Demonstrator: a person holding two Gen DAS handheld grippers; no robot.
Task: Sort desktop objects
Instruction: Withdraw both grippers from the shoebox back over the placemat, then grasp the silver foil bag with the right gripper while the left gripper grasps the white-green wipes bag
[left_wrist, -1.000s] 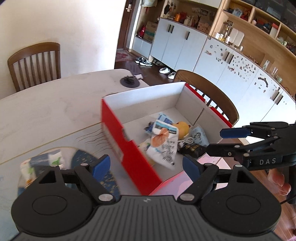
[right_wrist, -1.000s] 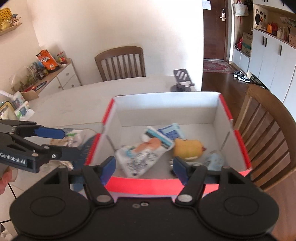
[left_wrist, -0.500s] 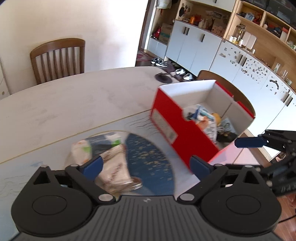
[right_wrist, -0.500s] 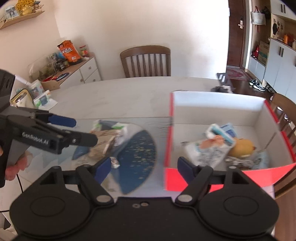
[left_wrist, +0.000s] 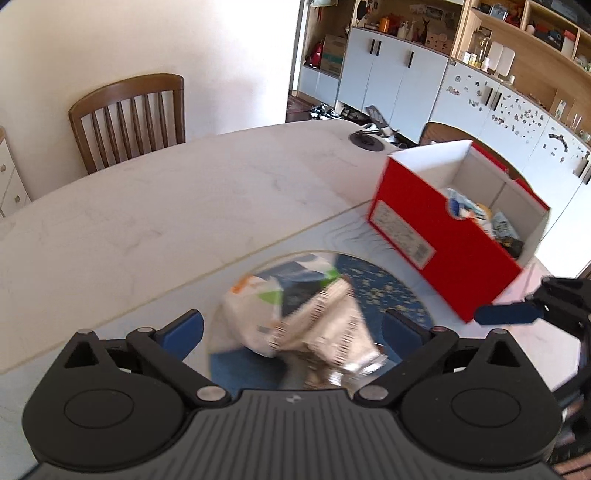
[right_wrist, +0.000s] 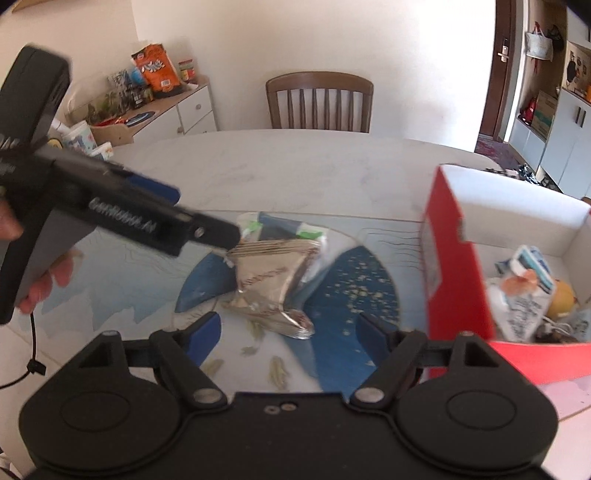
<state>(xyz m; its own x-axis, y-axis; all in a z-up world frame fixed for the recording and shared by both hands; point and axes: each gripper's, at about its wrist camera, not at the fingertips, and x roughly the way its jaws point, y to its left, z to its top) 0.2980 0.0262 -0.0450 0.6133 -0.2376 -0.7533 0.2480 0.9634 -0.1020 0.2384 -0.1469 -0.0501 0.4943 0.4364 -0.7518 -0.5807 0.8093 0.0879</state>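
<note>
A silver snack packet lies on a white and green packet, both on a blue patterned mat. My left gripper is open and hangs just above and around the two packets; it also shows in the right wrist view. My right gripper is open and empty, close before the silver packet; one fingertip shows in the left wrist view. A red box at the right holds several sorted items.
A wooden chair stands at the table's far side. A round black stand sits near the far table edge. A sideboard with snacks is at the left, and cupboards stand behind.
Both grippers have swung left, away from the red box, and now sit over the packets on the blue mat. Both stayed open.
</note>
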